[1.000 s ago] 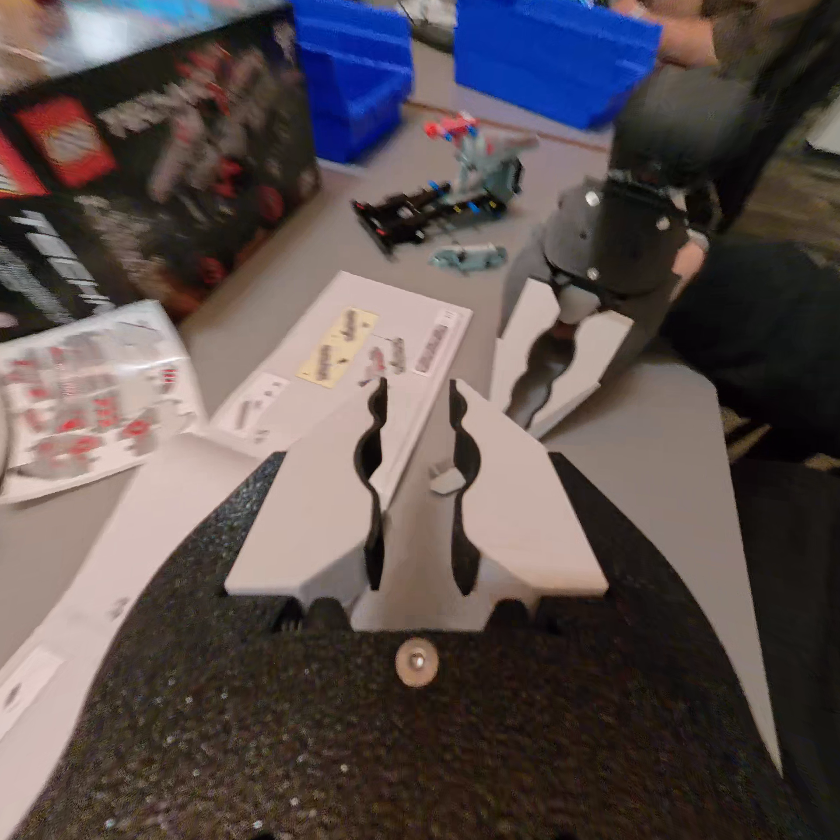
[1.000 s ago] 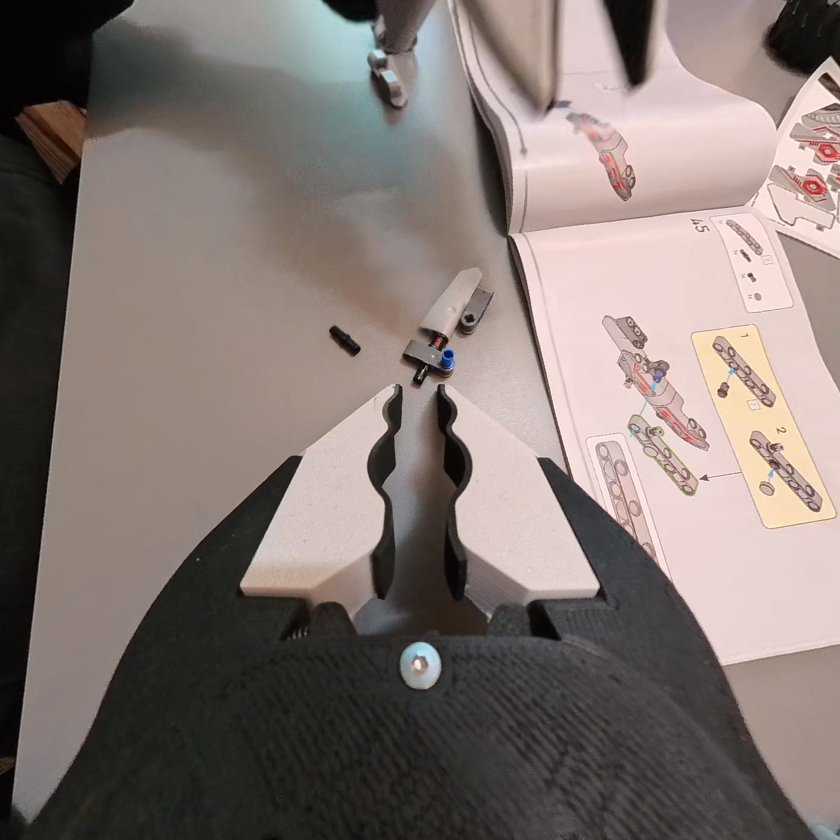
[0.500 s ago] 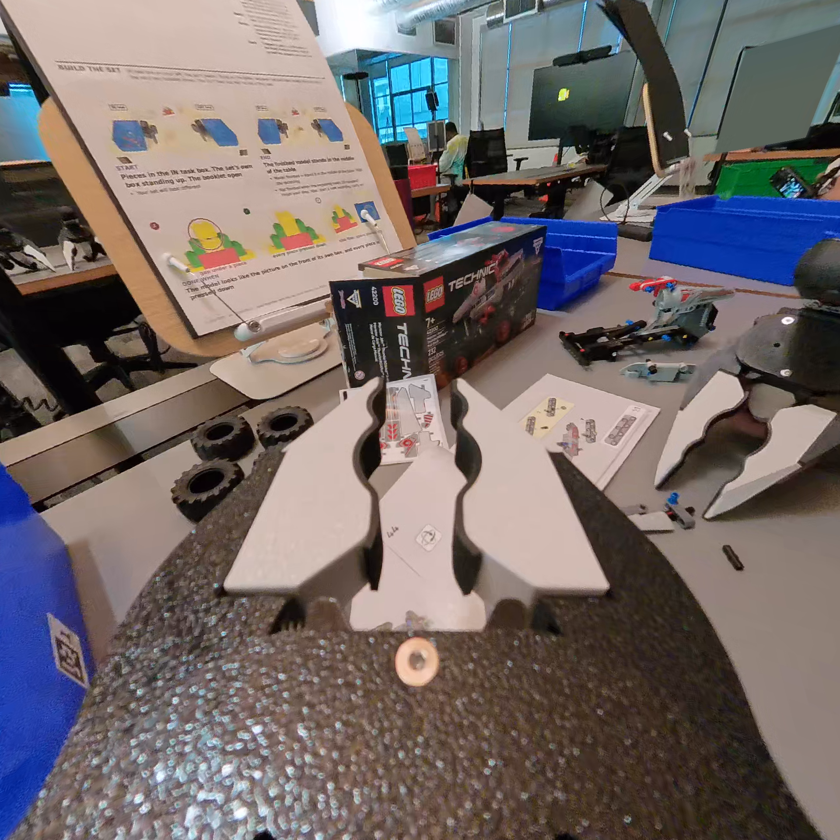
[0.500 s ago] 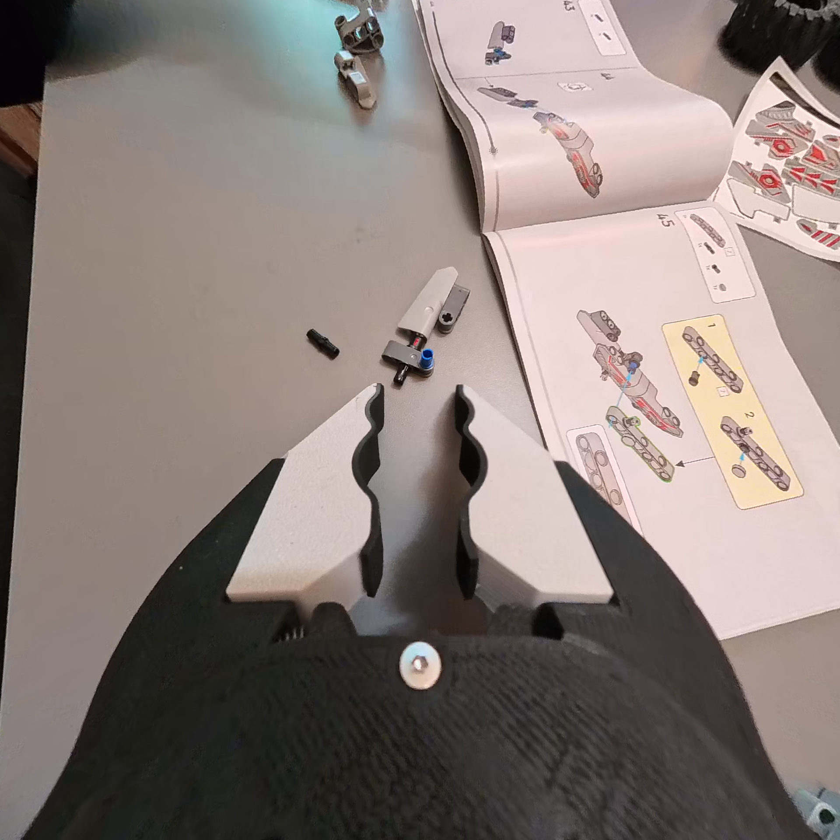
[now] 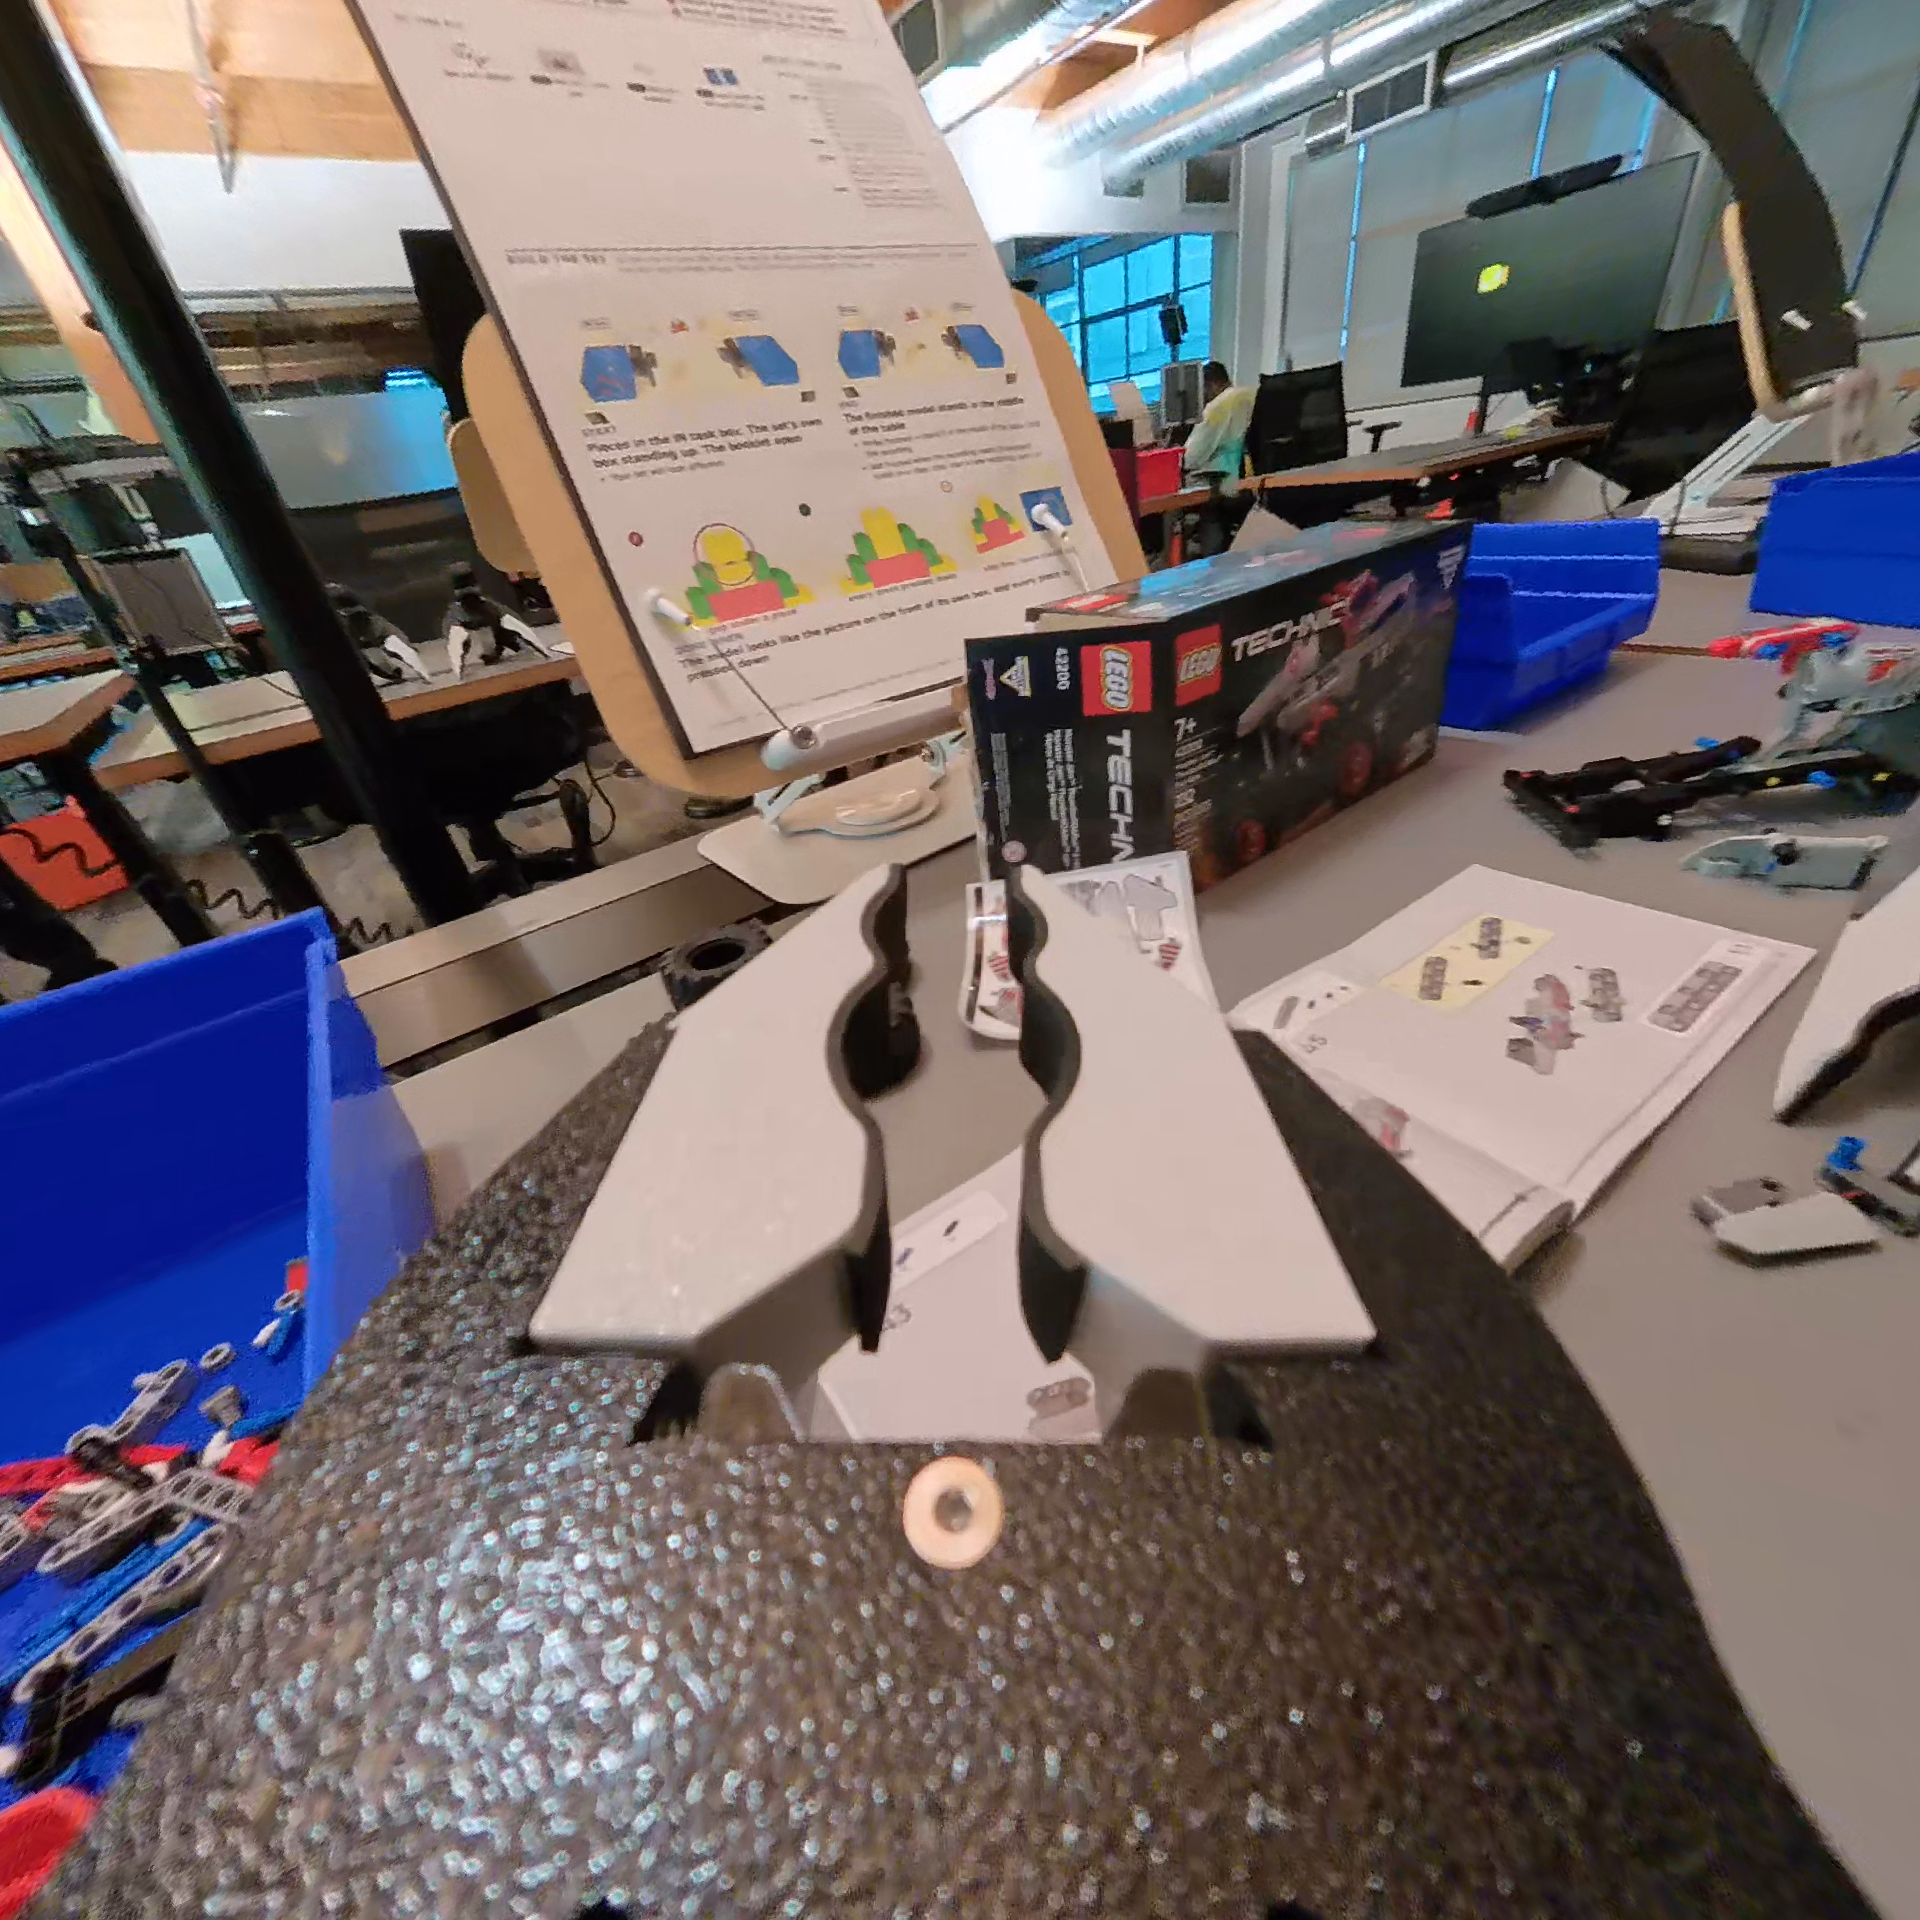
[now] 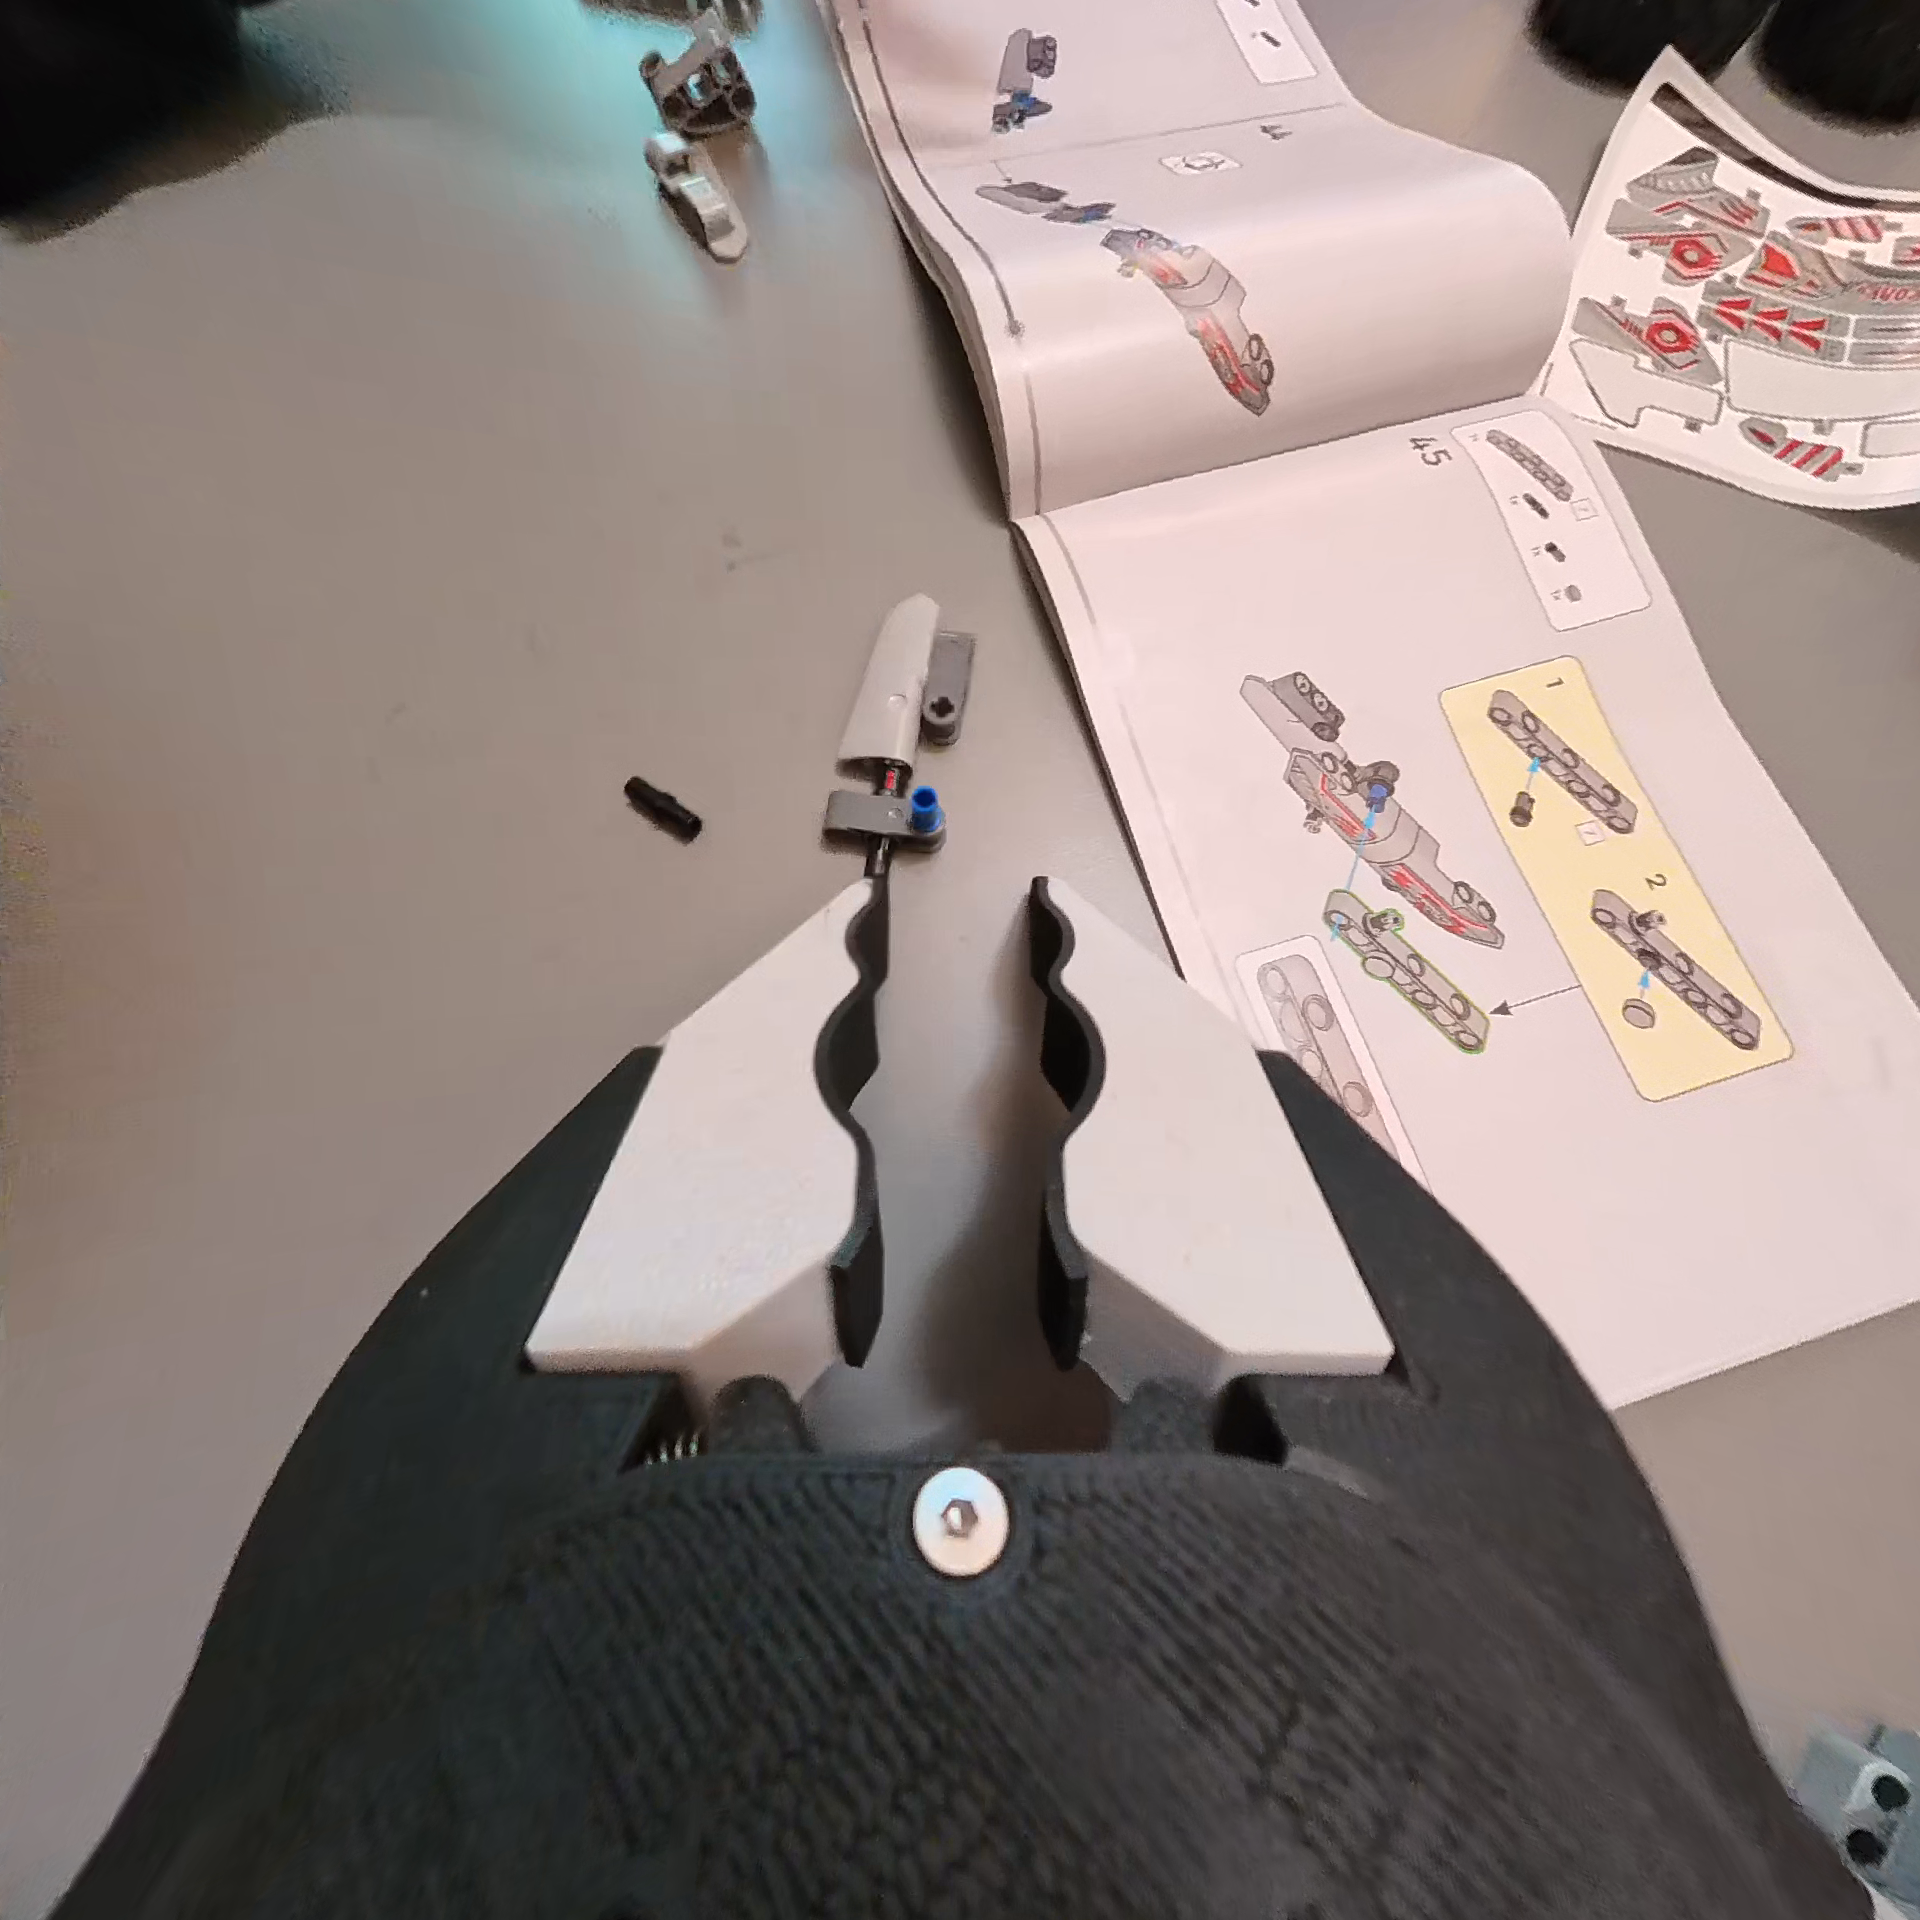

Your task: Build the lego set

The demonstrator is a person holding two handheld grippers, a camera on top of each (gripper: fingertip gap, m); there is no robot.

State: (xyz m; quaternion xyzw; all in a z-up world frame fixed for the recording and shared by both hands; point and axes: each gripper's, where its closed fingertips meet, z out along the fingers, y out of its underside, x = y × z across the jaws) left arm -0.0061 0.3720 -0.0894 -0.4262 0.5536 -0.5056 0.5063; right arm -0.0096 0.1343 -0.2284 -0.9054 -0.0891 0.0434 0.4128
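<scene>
My right gripper (image 6: pixel 956 883) is open and empty, just above the grey table. Right in front of its tips lies a small grey sub-assembly (image 6: pixel 899 717) with a blue pin (image 6: pixel 925 805). A loose black pin (image 6: pixel 663 808) lies to its left. The open instruction booklet (image 6: pixel 1351 727) lies to the right. My left gripper (image 5: pixel 961 878) is open and empty, raised and pointing across the table at the sticker sheet (image 5: pixel 1081 935) and the set's black box (image 5: pixel 1216 717). The part-built black and grey chassis (image 5: pixel 1714 764) stands at the far right. A finger of the right gripper (image 5: pixel 1860 997) shows at the right edge.
A blue bin (image 5: pixel 156 1195) with several loose pieces is at my left. More blue bins (image 5: pixel 1548 634) stand at the back. A tilted instruction board (image 5: pixel 748 364) stands behind the box. Black tyres (image 5: pixel 717 961) lie near the table's far edge. Two grey connectors (image 6: pixel 696 135) lie beyond the sub-assembly. One gripper's finger ends stand about 30 cm off the other's. From my right tips it is roughly 4 cm to the loose black pin (image 6: pixel 663 808); from my left, 25 cm.
My left gripper has tilted up from the table and swung left toward the blue parts bin. My right gripper has opened wider and stayed just short of the small sub-assembly.
</scene>
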